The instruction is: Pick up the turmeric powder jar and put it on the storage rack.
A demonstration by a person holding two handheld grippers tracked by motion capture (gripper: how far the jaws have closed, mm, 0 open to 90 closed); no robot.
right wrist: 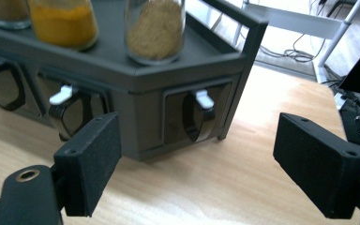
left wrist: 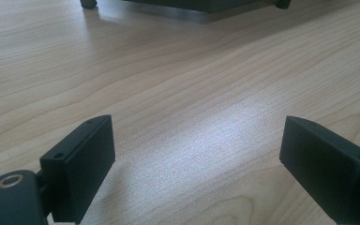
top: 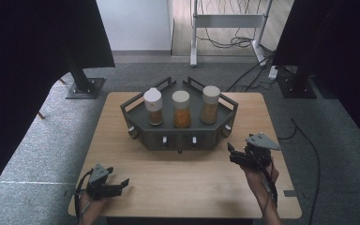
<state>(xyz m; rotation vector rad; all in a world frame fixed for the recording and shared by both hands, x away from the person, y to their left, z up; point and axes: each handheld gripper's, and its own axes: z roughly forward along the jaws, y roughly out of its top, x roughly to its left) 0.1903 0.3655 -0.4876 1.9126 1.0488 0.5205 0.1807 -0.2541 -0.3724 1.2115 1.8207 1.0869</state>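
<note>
Right gripper view puts the rack's end lever (right wrist: 204, 99) straight ahead between spread, empty jaws of the right gripper (top: 238, 154); left gripper (top: 115, 186), jaws wide apart, rests farther from the rack (top: 180, 136).

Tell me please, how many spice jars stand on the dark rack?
3. All stand in a row on the dark rack: the left jar, the middle jar with orange powder, and the right jar. None looks hidden.
</note>
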